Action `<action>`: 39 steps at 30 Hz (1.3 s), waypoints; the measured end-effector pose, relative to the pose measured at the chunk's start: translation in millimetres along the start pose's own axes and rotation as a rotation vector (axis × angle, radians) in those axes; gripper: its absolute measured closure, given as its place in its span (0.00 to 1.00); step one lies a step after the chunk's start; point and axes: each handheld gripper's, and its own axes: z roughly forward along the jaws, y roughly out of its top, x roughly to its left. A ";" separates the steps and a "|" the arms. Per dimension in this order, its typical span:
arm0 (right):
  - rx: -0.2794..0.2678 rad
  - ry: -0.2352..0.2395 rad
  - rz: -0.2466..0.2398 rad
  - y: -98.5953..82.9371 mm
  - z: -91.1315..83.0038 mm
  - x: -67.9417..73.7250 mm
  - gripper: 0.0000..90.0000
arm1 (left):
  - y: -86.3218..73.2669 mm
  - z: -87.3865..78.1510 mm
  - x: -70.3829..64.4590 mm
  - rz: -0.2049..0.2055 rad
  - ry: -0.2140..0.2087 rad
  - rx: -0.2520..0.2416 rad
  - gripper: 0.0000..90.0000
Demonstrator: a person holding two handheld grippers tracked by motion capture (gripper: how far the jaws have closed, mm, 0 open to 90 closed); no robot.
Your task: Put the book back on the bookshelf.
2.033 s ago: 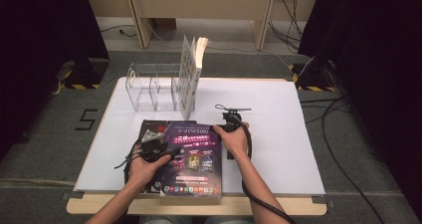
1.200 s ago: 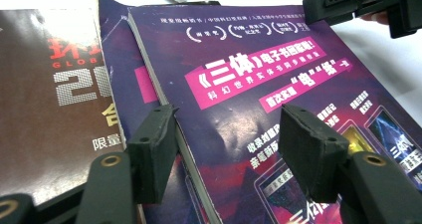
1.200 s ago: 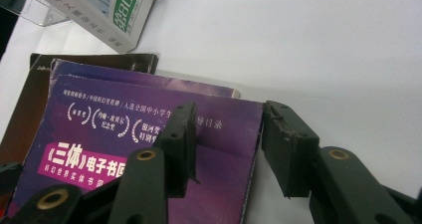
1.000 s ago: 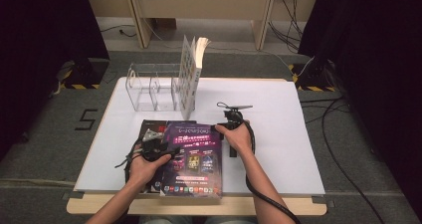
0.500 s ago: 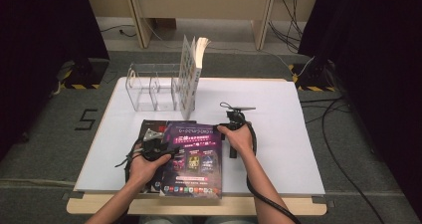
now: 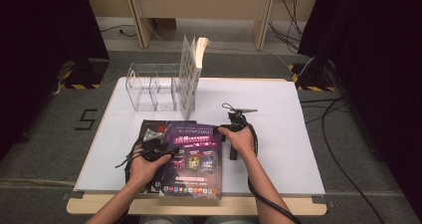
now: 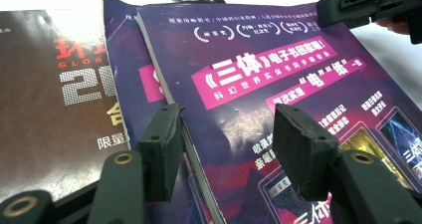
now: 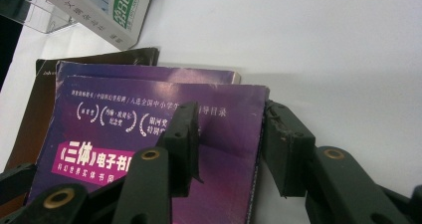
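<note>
A purple magazine (image 6: 196, 157) lies flat at the table's front middle, on top of a second purple one (image 7: 124, 74) and a dark brown one (image 6: 149, 127). My left gripper (image 6: 166, 147) rests at the top magazine's left edge. In the left gripper view the gripper (image 7: 231, 154) is open, its jaws astride that edge of the magazine (image 7: 278, 79). My right gripper (image 6: 224, 132) sits at the magazine's far right corner. It too is open (image 8: 234, 144), one jaw over the cover (image 8: 149, 119) and one outside it above the bare table.
A clear acrylic rack (image 6: 144, 84) stands at the back left of the white table (image 6: 278, 109). A thick book (image 6: 188, 79) stands upright at the rack's right end, close behind the magazines. Cables trail from both grippers.
My right hand has shifted slightly right and nearer along the magazine's right edge. The left hand and the magazines have stayed put.
</note>
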 end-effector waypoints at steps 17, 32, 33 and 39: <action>0.015 0.007 -0.002 -4.5 -2.4 1.8 0.66 | 2.6 -0.1 -0.2 -0.013 0.005 0.014 0.51; 0.021 0.047 -0.003 -3.6 -9.6 0.0 0.68 | 2.4 0.7 -1.4 0.001 0.009 0.015 0.51; 0.020 0.050 -0.008 -3.2 -10.8 0.1 0.68 | 2.4 0.7 -1.4 0.001 0.009 0.015 0.51; 0.029 0.057 -0.005 -4.2 -12.2 -1.1 0.68 | 2.2 1.0 -1.7 0.001 0.009 0.013 0.51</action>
